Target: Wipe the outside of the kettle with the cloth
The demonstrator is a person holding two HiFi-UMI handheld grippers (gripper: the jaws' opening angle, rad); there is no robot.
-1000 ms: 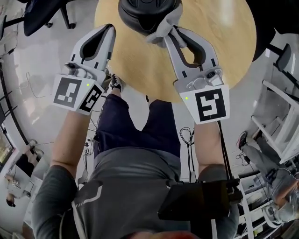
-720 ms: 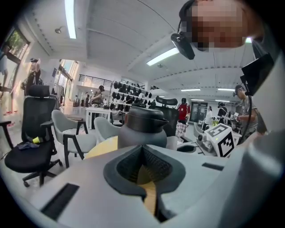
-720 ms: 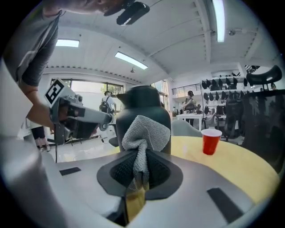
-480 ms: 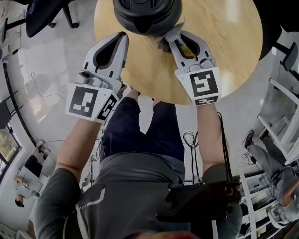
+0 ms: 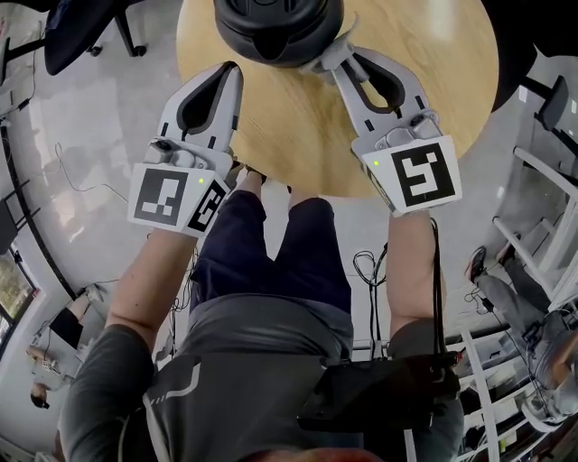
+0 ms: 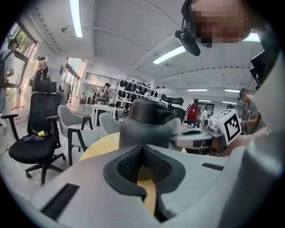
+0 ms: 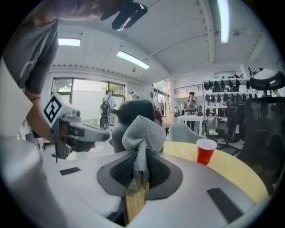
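Note:
The dark grey kettle (image 5: 278, 27) stands on the round wooden table (image 5: 452, 99) at the top of the head view. My right gripper (image 5: 332, 60) is shut on a grey knitted cloth (image 7: 143, 131), which bunches up above its jaws and lies against the kettle's right side. In the right gripper view the kettle (image 7: 133, 110) is a dark blur just behind the cloth. My left gripper (image 5: 228, 74) is at the kettle's left side, jaws closed together with nothing in them. In the left gripper view the kettle (image 6: 147, 124) fills the middle, just beyond the jaws.
A red cup (image 7: 205, 151) stands on the table beyond the right gripper. A black office chair (image 6: 38, 133) and grey chairs (image 6: 78, 127) stand on the floor to the left. Cables lie on the floor (image 5: 361, 266) by the person's legs.
The left gripper has moved forward up to the kettle's left side. The right gripper has kept the cloth at the kettle, and its rear has swung to the right.

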